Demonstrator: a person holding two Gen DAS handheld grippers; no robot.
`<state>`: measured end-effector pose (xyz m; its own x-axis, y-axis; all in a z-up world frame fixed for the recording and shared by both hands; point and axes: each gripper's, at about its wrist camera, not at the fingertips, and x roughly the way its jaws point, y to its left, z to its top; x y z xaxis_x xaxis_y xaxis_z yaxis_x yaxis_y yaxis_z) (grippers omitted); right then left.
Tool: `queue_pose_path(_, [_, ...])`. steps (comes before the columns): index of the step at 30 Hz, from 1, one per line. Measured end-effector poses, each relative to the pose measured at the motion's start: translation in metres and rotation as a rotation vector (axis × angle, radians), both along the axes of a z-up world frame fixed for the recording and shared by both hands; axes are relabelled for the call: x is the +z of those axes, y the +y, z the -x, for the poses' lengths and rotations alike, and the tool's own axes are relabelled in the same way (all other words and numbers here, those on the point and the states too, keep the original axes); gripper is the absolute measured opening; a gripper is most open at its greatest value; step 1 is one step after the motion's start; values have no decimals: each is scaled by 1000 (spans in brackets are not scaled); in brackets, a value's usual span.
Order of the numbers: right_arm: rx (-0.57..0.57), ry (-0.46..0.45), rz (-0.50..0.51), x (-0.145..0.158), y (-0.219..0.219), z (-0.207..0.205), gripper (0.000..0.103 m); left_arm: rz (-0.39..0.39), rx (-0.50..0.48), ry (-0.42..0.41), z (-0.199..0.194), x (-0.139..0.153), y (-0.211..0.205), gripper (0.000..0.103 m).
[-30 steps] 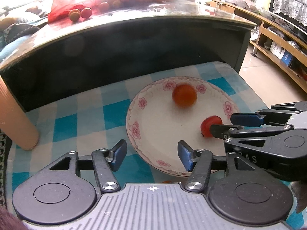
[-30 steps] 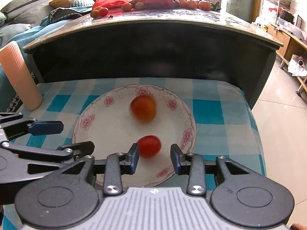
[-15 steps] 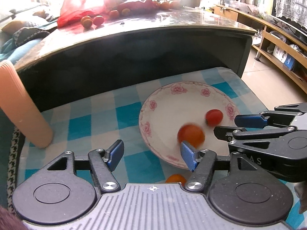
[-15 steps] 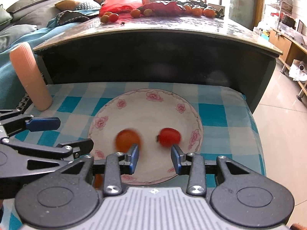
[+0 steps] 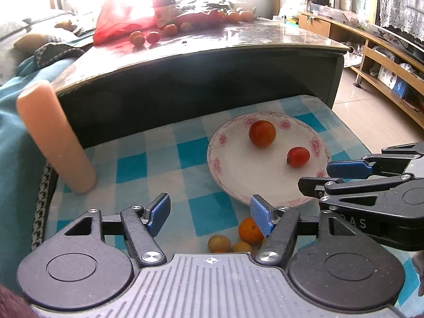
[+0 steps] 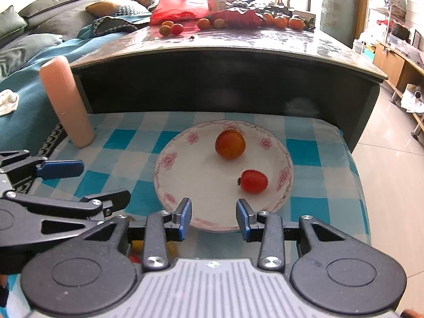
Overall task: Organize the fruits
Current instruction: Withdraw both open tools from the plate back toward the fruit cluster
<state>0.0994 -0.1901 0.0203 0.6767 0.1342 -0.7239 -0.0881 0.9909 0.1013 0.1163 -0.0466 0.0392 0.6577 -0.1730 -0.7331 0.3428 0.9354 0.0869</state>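
Both fruits have rolled and settled in the plate [image 6: 169, 175] since I drew back. Nearest, my left gripper [image 5: 210, 213] and right gripper [image 6: 213, 216] gape wide, empty. Small orange fruits [image 5: 249, 230] lie under my left fingers; grabbing one seems next. Beyond sit the red tomato [image 6: 254, 181] and orange tomato [image 6: 230, 144].

Floral-rimmed white plate [image 6: 169, 185] holds two fruits: an orange-red round tomato [image 6: 230, 144] toward its far side and a smaller red tomato [image 6: 254, 181] near its right rim. Three small orange fruits [image 5: 238, 238] lie just off its near edge.
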Motion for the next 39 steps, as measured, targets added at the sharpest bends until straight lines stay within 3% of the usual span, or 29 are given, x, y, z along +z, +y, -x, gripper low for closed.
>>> queue_pose_path(12, [46, 12, 5, 2, 28, 24, 51, -9, 24, 25, 27, 0, 25, 73])
queue_pose_path(23, [141, 77, 7, -17, 54, 42, 51, -35, 21, 84, 51, -17, 50, 74])
queue_pose_path(39, [212, 154, 15, -46, 67, 30, 52, -16, 26, 129, 54, -37, 86, 78])
